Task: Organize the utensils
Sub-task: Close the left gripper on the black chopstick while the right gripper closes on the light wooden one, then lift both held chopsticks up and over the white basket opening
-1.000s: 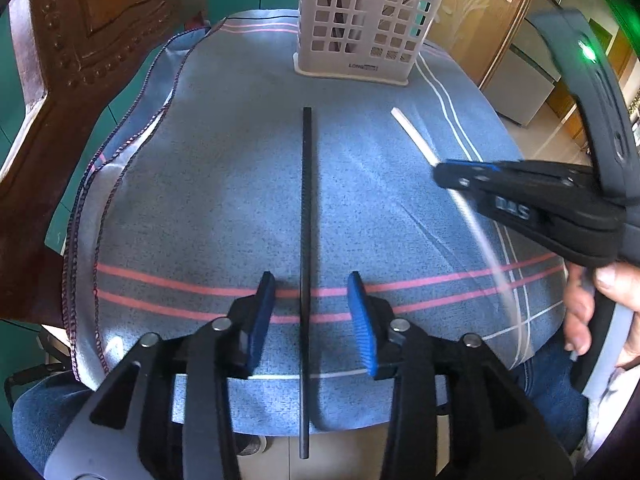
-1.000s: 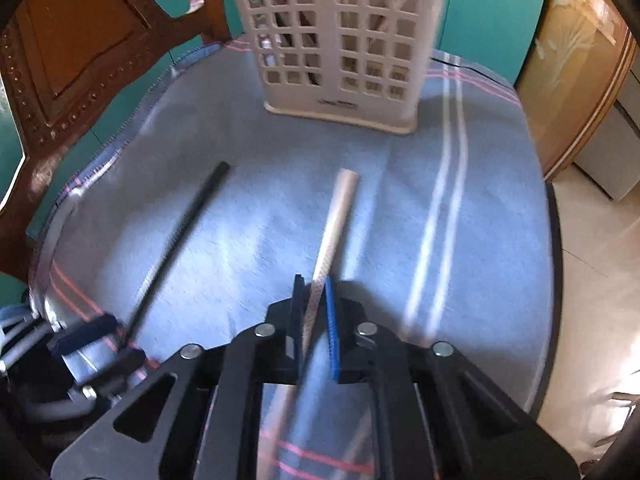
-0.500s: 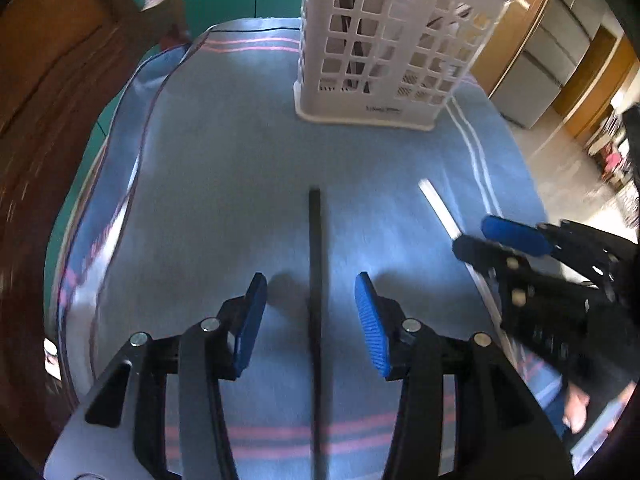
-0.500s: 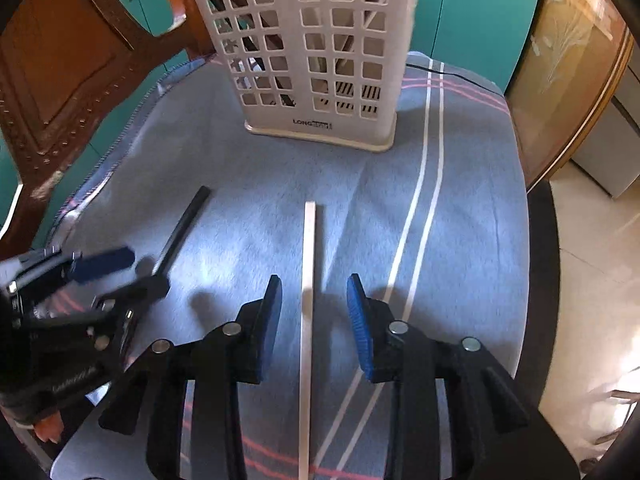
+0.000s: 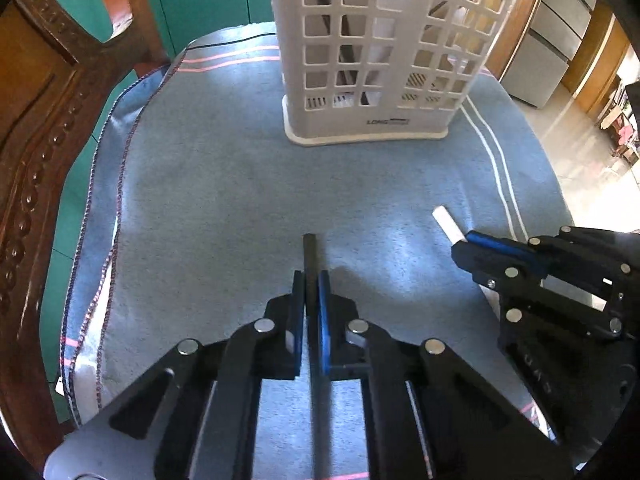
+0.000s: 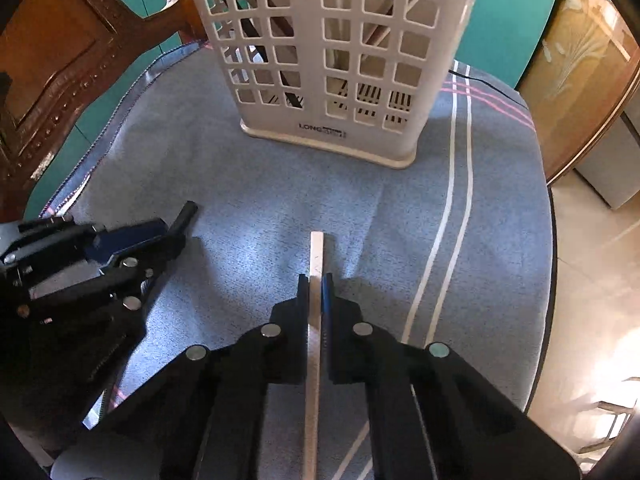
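Observation:
My left gripper [image 5: 311, 280] is shut on a black chopstick [image 5: 309, 250], whose tip sticks out ahead of the fingers over the blue cloth. My right gripper [image 6: 316, 282] is shut on a pale chopstick [image 6: 316, 252], its tip also pointing forward. Each gripper shows in the other's view: the right gripper [image 5: 466, 242] with the pale chopstick [image 5: 447, 220], the left gripper [image 6: 160, 232] with the black chopstick [image 6: 186, 214]. A white lattice utensil holder [image 5: 384, 52] stands upright ahead, also in the right wrist view [image 6: 332, 48], with several utensils inside.
A blue cloth with pink and white stripes [image 5: 208, 184] covers the small round table. A carved wooden chair back [image 5: 36, 100] stands close on the left. The table edge and tiled floor [image 6: 592, 248] lie to the right.
Both grippers have moved forward toward the holder and closed: the left on the black chopstick, the right on the pale chopstick. Half a second ago both were open around them.

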The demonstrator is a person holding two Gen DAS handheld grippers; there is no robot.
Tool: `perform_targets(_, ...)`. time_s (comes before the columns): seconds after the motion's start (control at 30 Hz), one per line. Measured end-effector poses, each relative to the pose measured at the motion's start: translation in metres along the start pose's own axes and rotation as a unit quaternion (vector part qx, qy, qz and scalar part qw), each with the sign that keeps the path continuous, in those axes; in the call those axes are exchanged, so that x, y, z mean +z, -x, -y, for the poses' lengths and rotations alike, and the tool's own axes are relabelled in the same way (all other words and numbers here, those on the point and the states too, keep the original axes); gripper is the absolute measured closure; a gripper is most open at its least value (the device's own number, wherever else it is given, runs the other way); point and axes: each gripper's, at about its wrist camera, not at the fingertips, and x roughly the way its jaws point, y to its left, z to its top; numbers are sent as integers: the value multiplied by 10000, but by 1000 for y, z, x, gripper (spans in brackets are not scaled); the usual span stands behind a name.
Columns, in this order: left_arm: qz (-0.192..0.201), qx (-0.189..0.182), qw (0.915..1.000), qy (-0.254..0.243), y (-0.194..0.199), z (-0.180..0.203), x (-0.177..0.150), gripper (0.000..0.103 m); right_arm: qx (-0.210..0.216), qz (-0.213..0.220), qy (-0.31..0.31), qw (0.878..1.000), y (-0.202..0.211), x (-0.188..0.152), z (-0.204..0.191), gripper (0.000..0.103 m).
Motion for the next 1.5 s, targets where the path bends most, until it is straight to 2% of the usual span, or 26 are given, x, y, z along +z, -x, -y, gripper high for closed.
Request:
perform_targets(0.13, 274, -7, 9996, -23, 23, 6, -7, 96, 245, 280, -121, 9992, 22, -7, 10, 97)
perform_targets(0.3, 905, -44, 9958, -104, 83, 16, -13, 96, 350, 889, -195, 9952, 81, -12, 21, 97)
perform_targets(0.5, 1654, -204, 9859, -155, 157, 20, -18, 96, 509, 1583, -230, 9858, 150, -20, 30, 96)
perform_targets(0.7, 2176, -342, 9753, -171, 207, 18, -19, 96, 577, 2224, -312, 9727, 207, -18, 34, 96)
perform_targets(0.87, 2542, -505, 9655, -249, 245, 17, 5, 96, 536, 2751, -348, 9593, 251, -7, 39, 96)
perform_targets(0.97, 2863, -536, 9561, -306, 274, 13, 33, 96, 492, 3135, -380, 9475, 281, 12, 40, 96)
perform_targets(1.07, 3237, -401, 9446, -360, 305, 13, 65, 96, 342, 3503, -411, 9351, 307, 35, 40, 96)
perform_targets(1.13, 3364, -501, 9396, -390, 319, 14, 82, 96, 291, 3737, -459, 9259, 323, 50, 41, 96)
perform_targets(1.2, 3561, -460, 9327, -350, 332, 13, 99, 96, 250, 3928, -507, 9179, 331, 59, 43, 96)
perform_targets(1.23, 3672, -408, 9286, -339, 337, 14, 103, 96, 186, 4115, -508, 9098, 336, 64, 42, 96)
perform_targets(1.27, 3831, -316, 9227, -295, 341, 13, 108, 96, 122, 4210, -513, 9055, 335, 68, 42, 96)
perform_targets(1.37, 4062, -303, 9133, -60, 337, 5, 120, 96, -50, 4285, -526, 9020, 322, 76, 42, 96)
perform_targets(1.43, 4060, -302, 9133, 56, 321, 1, 126, 96, -93, 4219, -562, 9048, 305, 79, 42, 96)
perform_targets(1.5, 3939, -175, 9189, 81, 296, -1, 128, 96, -128, 4098, -587, 9102, 285, 80, 44, 96)
